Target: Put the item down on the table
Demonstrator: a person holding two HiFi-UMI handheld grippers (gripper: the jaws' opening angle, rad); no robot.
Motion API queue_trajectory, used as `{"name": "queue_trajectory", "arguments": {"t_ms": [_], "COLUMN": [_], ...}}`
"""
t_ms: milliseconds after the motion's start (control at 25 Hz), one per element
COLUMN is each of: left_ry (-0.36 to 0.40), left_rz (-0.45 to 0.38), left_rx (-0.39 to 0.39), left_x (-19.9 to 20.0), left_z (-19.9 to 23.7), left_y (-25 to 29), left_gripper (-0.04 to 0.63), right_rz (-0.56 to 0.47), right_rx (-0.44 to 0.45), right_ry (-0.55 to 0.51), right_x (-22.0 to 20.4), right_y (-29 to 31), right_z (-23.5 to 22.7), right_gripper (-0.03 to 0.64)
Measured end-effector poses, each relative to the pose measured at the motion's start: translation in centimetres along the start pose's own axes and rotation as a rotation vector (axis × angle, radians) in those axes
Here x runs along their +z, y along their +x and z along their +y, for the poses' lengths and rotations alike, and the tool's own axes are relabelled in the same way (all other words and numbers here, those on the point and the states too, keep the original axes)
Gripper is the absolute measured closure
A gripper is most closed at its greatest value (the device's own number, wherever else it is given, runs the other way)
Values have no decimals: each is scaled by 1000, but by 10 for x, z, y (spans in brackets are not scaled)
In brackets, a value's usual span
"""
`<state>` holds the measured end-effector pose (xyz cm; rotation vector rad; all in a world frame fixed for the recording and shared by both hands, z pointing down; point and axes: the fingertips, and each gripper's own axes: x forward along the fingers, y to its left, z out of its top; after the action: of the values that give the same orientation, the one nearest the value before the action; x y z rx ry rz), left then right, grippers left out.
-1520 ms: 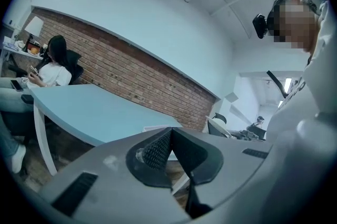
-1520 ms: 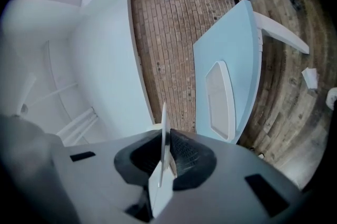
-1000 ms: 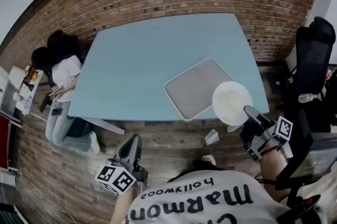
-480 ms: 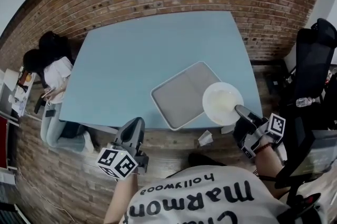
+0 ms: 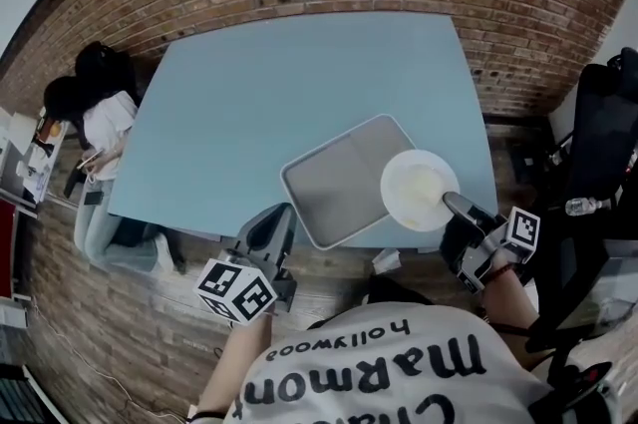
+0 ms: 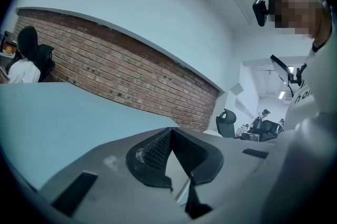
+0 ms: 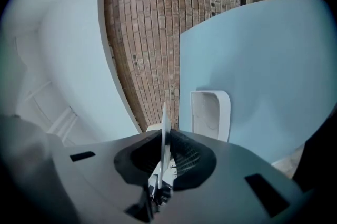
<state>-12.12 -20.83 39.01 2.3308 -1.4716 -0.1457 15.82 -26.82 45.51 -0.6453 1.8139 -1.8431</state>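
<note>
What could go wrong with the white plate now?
The right gripper pinches the plate only at its rim, so it could slip out. The plate hangs over one end of the tray, near the front edge of the table; set down there, it might rock or slide off.

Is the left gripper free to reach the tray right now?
Probably yes: the left gripper, empty, is beside a bare corner of the tray; the plate in the right gripper covers only its other end.

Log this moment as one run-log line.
right gripper: shut on plate rim | plate: over corner of tray, not yet released | tray: on table | left gripper: shut, empty, by table's near edge
</note>
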Motion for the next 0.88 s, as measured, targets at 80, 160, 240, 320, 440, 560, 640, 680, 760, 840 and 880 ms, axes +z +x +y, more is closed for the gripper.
{"name": "queue_trajectory", "arguments": {"t_ms": [80,160,240,320,440,560,640,680,760,840,880], "left_ry": [-6,-25,-30,-21,-14,-4,-38,-72,-129,-130,-119], "left_rz": [4,6,18,26,34,51,58,58,59,68,77], "left_rx": [4,11,9,3,-14,-31,-46,-55,-73,-76,-76], "left_x": [-3,-7,-12,-15,-19,-23,-27,-28,-32,-37,-38], "left_z": [0,0,-1,-2,-7,-14,-18,-19,-21,-22,-22], "left_y": [1,2,3,7,14,19,24,26,31,35,37], "left_gripper": [589,589,589,589,589,589,589,589,589,589,589], "right_rz": [5,10,16,23,22,15,5,0,-8,-15,-19], "right_rx": [2,1,-2,-4,-12,-29,-43,-49,-60,-69,-71], "right_ry": [3,3,5,3,-7,-6,-8,-10,-17,-29,-32], "right_x": [2,4,5,7,13,19,28,32,40,46,47], "right_y": [3,5,8,11,14,16,18,19,22,26,29], "right_z": [-3,-5,-6,-8,-14,-21,-26,-28,-32,-35,-36], "right_gripper": [586,586,586,586,586,586,586,586,586,586,586]}}
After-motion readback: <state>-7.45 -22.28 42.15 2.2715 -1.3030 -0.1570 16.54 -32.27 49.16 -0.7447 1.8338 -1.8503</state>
